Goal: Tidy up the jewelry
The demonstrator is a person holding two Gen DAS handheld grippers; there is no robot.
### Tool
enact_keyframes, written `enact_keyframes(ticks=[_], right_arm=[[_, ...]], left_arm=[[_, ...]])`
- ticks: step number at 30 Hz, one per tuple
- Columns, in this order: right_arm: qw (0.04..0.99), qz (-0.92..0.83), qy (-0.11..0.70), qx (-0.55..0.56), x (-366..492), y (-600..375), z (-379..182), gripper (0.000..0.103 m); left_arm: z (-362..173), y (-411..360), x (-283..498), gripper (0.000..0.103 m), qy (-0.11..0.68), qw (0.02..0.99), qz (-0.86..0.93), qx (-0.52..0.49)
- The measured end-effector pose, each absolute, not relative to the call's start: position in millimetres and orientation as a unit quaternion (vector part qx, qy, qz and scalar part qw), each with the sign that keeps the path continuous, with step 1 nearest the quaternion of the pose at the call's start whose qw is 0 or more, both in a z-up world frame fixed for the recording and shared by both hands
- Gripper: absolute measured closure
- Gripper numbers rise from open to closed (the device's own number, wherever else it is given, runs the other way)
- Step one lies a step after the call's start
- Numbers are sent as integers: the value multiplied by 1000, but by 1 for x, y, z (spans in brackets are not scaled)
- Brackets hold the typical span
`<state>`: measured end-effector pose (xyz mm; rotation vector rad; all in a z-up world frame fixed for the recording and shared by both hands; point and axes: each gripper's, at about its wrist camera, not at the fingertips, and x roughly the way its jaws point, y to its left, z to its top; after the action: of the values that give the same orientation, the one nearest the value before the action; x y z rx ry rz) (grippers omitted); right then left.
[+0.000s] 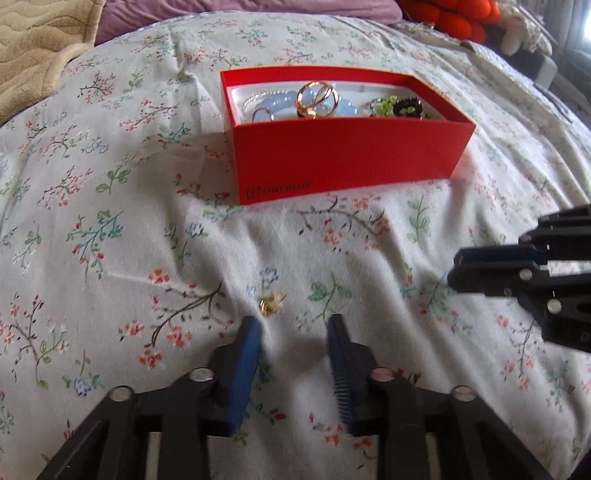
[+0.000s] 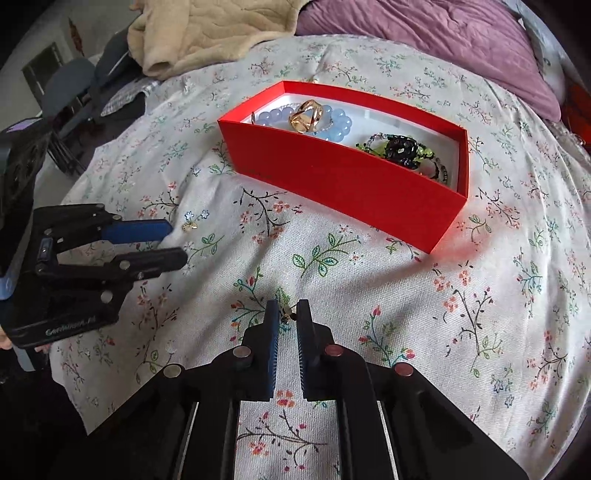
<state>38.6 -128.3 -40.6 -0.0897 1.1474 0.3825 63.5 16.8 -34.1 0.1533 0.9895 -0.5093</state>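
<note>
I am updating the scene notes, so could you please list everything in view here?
Box: one, red, open, on the bed.
Bead bracelet: one, pale blue, left part of box.
Bangle: one, gold, on the blue beads.
Beaded jewelry: a tangle, green and black, right part of box.
Small earring: one, gold, on the sheet before the left tool.
Small dark piece: one, between the right tool's tips.
Sheet: floral white.
Blanket: beige, far.
Pillow: purple, far.
Left tool: open.
Right tool: shut on the small dark piece.
</note>
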Motion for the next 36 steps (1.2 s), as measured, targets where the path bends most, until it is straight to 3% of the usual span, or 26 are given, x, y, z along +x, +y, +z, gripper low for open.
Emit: enact_keyframes(ticks=[7, 19, 36], right_arm=[[824, 188, 532, -43, 33, -129, -31, 93], [826, 166, 537, -40, 32, -138, -29, 93], [833, 137, 535, -23, 36, -149, -10, 93]], left_arm=[[-44, 1, 71, 83, 479, 844, -224, 95], [-43, 3, 77, 103, 483, 848, -198, 91], [-19, 12, 72, 103, 490, 843, -215, 55]])
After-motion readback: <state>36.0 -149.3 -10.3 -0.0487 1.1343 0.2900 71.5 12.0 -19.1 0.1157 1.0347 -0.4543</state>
